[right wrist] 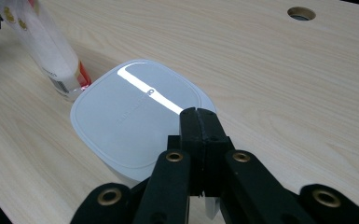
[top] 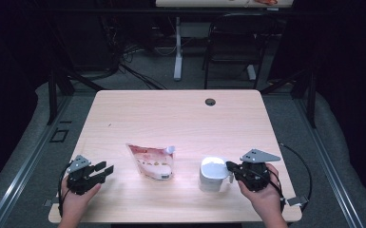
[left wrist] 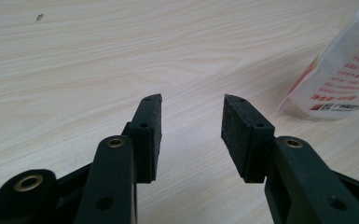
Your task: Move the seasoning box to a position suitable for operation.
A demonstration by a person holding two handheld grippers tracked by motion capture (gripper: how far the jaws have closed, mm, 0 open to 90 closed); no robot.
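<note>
High view: the right gripper (top: 231, 167) is seen closed at the white container (top: 212, 174), near the front right of the table (top: 180, 114). The pouch (top: 151, 161) lies left, spout pointing right.

Left gripper view: the left gripper (left wrist: 191, 114) is held apart, empty.

Right gripper view: jaws are pressed together at the container's edge; a grip cannot be confirmed.

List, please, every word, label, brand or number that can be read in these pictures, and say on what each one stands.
Nothing can be quoted with certainty.
Spouted pouch: red print, seemingly Chinese characters in the left gripper view, too blurred to read.
White lidded container: faint embossed lettering and a small round mark on the lid, too faint to read.
Wooden table: no text.
</note>
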